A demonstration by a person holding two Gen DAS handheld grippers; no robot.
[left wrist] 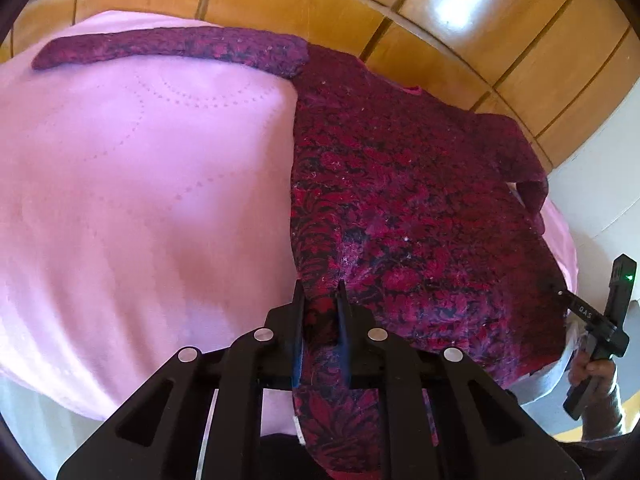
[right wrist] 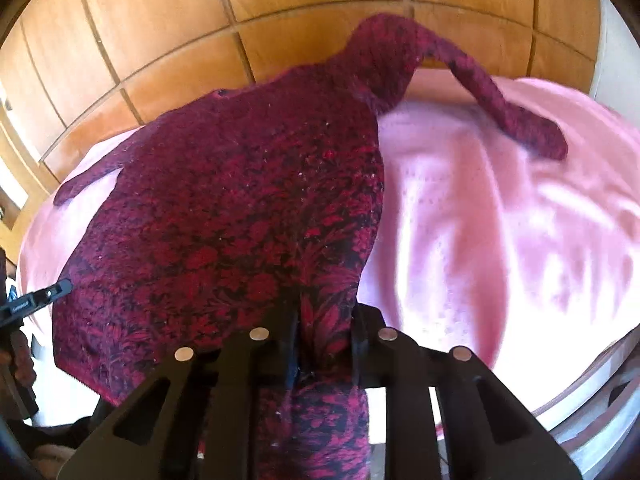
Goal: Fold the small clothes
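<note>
A dark red knitted sweater [left wrist: 400,184] with a black leaf pattern lies spread on a pink blanket [left wrist: 140,180]. My left gripper [left wrist: 320,292] is shut on the sweater's near hem, and fabric bunches between its fingers. One sleeve [left wrist: 172,46] stretches out to the far left. In the right wrist view the sweater [right wrist: 240,200] fills the middle, and my right gripper [right wrist: 325,310] is shut on the other end of the hem. The far sleeve [right wrist: 500,96] is lifted and twisted over the blanket [right wrist: 500,220]. Each view shows the other gripper at the sweater's edge: the right one [left wrist: 562,293] and the left one [right wrist: 64,284].
A wall of wooden panels [left wrist: 300,0] stands just behind the blanket-covered surface. A hand [left wrist: 596,368] in a grey sleeve grips the right tool's handle at the lower right. The surface's rounded front edge [right wrist: 580,392] drops off at the lower right.
</note>
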